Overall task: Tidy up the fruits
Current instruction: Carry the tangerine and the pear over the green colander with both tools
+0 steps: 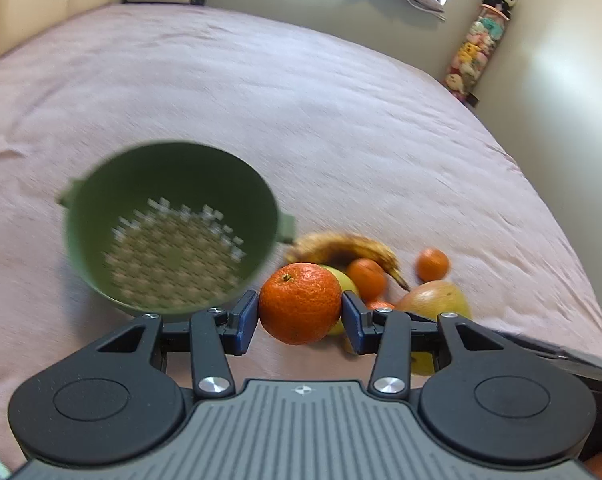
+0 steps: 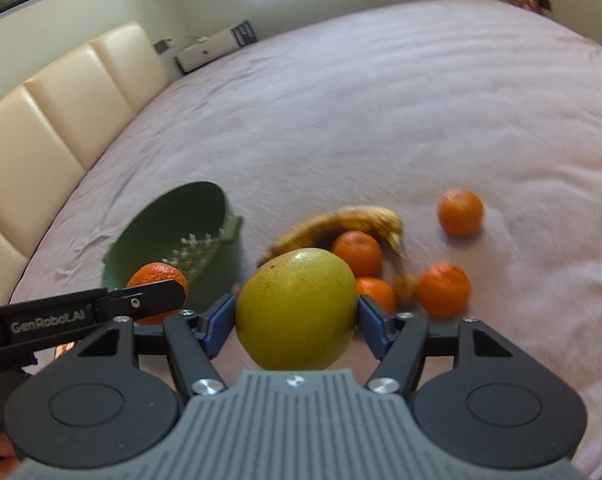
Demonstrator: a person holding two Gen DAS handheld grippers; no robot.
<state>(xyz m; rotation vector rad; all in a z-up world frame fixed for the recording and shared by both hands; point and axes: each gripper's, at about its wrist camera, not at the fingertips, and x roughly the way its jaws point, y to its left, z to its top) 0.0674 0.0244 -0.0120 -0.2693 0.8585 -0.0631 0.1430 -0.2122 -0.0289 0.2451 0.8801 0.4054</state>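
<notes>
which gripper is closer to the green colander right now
Left. The left gripper, shut on an orange, sits right beside the green colander. The right gripper, shut on a green apple, is farther off, over the fruit pile.

green colander (image 1: 173, 224), orange tangerine (image 1: 299, 303), yellow-green apple (image 2: 297, 308)

The bed (image 1: 341, 100) lies bare across the upper half of both frames, open passage. At lower centre the way is crowded: the green colander (image 1: 169, 224) at left, a banana (image 1: 345, 248) just beside its handle, and loose mandarins (image 2: 460, 213) clustered at right. The left tool (image 2: 157, 300) crosses the right wrist view's lower left.
</notes>
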